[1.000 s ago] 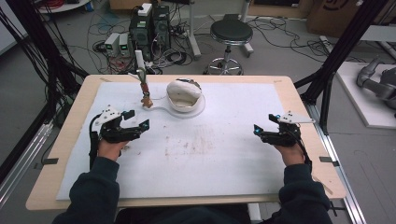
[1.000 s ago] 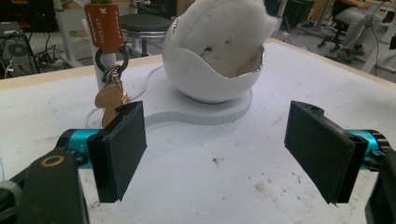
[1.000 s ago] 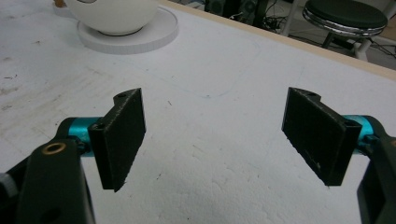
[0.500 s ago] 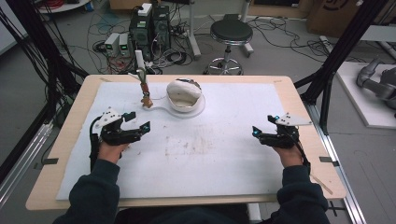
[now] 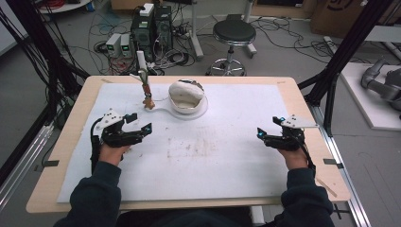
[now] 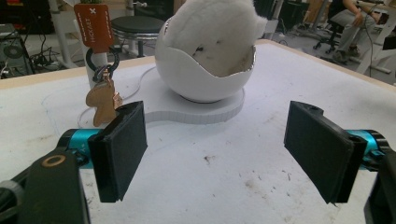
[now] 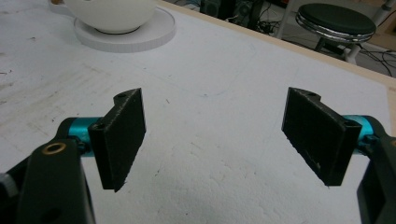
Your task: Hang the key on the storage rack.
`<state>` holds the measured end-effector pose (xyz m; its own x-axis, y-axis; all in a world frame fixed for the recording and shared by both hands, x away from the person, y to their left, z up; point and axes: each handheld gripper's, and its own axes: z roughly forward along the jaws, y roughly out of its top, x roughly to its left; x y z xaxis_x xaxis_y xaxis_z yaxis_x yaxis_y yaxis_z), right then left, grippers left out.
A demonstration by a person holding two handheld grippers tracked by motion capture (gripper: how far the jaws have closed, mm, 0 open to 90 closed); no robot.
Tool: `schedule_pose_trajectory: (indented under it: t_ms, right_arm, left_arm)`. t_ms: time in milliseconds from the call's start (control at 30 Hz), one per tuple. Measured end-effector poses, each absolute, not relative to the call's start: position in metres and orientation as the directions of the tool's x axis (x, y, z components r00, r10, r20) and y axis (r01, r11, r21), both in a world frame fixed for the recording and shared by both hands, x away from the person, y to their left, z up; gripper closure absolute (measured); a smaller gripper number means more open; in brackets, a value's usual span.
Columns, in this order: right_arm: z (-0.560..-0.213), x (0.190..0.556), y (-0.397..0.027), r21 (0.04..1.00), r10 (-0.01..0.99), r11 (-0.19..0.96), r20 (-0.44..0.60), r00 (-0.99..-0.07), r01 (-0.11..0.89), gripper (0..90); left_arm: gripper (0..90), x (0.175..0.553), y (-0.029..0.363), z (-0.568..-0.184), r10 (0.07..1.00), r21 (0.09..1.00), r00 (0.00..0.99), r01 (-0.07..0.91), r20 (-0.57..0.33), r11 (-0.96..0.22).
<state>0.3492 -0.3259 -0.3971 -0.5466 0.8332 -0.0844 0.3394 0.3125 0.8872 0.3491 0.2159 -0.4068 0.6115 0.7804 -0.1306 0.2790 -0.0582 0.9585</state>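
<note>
White egg-shaped shell with plush filling sits on its round base at the table's far middle; left gripper and right gripper hover low (jaws spread, empty), forearms extended.

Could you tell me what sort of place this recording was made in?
Most likely a robotics lab or workshop: computer towers and tangled cables lie on the floor behind the table, beside a rolling stool.
</note>
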Motion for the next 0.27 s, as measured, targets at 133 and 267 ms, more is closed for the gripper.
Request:
schedule_pose_trajectory:
  t_ms: [133, 267]
  right_arm:
    - [-0.3968, 0.3494, -0.3268, 0.889, 0.833, 0.311, -0.086, -0.547, 0.335, 22.0]
    - [-0.3967, 0.3493, -0.3265, 0.890, 0.832, 0.312, -0.087, -0.548, 0.333, 22.0]
  left_arm:
    - [21.2, 0.3491, 0.2161, -0.4072, 0.781, 0.957, 0.611, 0.282, -0.128, -0.064]
    - [21.2, 0.3491, 0.2161, -0.4071, 0.781, 0.958, 0.611, 0.281, -0.128, -0.063]
